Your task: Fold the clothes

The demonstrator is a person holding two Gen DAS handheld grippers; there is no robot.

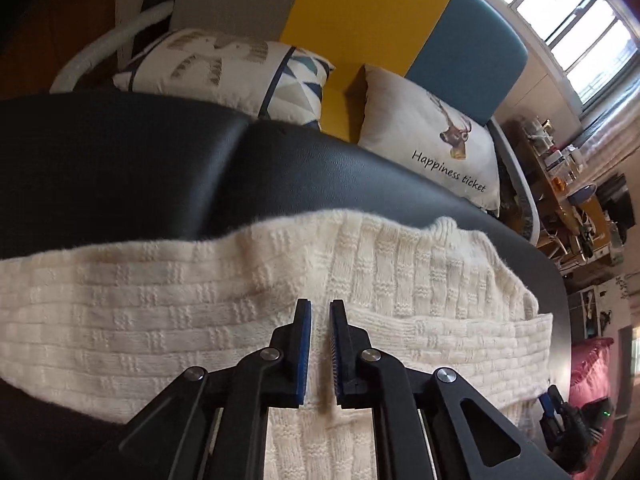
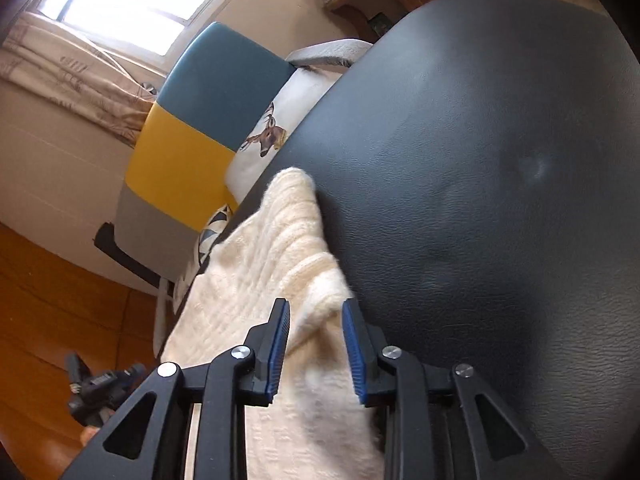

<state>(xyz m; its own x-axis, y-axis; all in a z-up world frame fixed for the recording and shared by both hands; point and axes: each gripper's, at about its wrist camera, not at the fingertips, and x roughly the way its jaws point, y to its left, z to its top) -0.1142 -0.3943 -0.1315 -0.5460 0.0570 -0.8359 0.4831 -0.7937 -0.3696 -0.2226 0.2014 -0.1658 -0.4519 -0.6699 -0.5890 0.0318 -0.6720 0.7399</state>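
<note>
As the cream sweater [image 1: 256,312] lies lengthwise across the black surface [image 1: 280,168], left gripper [image 1: 320,320] pinching it, right gripper [image 2: 316,320] unclenched around its edge.

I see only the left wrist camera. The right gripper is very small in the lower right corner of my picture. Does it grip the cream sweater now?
Observer: No. In the right wrist view the right gripper has its jaws apart; a fold of the sweater lies between them, and the pads do not seem to press it.
Operator: What is on the table beyond that fold?
Observer: To the right of the fold only the black table top shows, with a pale smudge on it.
</note>
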